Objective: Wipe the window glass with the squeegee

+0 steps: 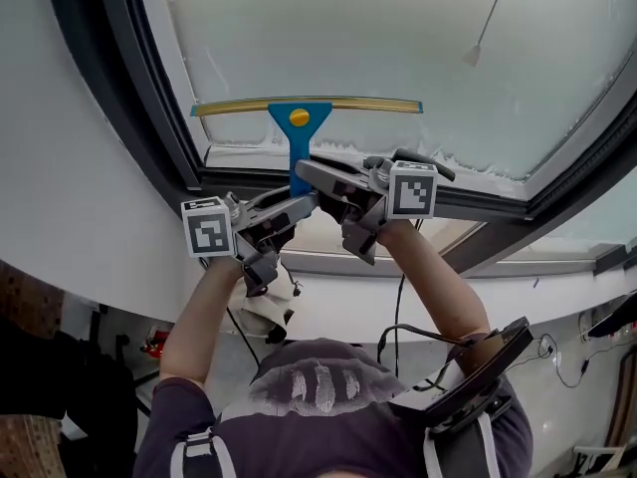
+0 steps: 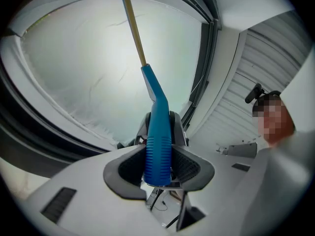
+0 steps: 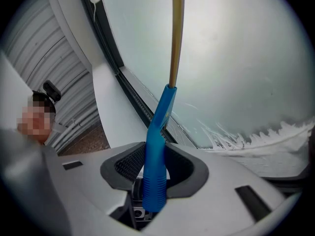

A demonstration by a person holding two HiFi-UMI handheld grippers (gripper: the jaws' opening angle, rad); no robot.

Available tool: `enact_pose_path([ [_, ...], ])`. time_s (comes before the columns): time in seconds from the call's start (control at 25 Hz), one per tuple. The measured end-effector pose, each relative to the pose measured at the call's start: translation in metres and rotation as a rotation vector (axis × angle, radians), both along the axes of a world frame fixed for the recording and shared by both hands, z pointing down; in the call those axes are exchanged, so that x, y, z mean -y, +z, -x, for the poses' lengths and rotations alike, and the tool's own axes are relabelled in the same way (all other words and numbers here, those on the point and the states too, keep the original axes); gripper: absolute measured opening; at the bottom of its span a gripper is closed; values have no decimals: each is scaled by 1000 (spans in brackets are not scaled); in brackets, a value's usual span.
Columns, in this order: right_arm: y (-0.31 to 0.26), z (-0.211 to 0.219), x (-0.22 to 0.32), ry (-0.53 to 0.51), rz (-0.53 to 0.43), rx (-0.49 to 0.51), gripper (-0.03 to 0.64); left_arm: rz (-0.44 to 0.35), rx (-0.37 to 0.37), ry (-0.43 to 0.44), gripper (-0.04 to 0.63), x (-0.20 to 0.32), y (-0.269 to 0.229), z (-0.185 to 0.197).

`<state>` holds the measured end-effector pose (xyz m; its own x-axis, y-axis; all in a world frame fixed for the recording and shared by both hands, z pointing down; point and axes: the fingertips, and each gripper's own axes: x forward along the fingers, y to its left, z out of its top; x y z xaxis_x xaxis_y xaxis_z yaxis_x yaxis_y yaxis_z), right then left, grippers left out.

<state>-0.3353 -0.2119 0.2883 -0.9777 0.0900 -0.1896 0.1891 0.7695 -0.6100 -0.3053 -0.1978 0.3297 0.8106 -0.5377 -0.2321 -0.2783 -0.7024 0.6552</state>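
A: Window frame (image 1: 498,207) close by you. What do your claws hold?
B: Your left gripper (image 2: 158,161) and right gripper (image 3: 153,168) are both clamped tight on the blue handle (image 1: 298,157) of the squeegee (image 1: 299,118), one behind the other.
A: Farther out?
B: Its blade (image 1: 309,106) lies on the window glass (image 1: 378,38), near the frame, suds (image 1: 468,165) between. You seem late in a stroke; next, pull evenly through the suds.

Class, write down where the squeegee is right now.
In the head view the squeegee sits centre, blade on the lower window glass above the frame, handle clamped by left gripper and right gripper.
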Motion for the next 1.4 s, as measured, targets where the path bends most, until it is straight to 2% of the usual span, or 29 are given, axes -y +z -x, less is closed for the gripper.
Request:
enact_pose_path([
  [0.16,-25,-37,-13,45,-49,38,129,-49,27,29,155,-12,-24,-34],
  [0.4,-74,-78,0,126,-139,95,129,-137,53,90,155,3,-71,-73],
  [0.64,-143,-115,18,205,-300,135,129,-263,73,118,155,23,-139,-105],
  [0.84,-207,-143,33,220,-367,186,129,-346,121,123,155,39,-203,-132],
  [1.12,-282,-170,71,217,-386,227,129,-373,108,109,155,76,-280,-163],
  [1.4,-290,-172,70,223,-406,231,129,-389,148,88,155,76,-287,-169],
])
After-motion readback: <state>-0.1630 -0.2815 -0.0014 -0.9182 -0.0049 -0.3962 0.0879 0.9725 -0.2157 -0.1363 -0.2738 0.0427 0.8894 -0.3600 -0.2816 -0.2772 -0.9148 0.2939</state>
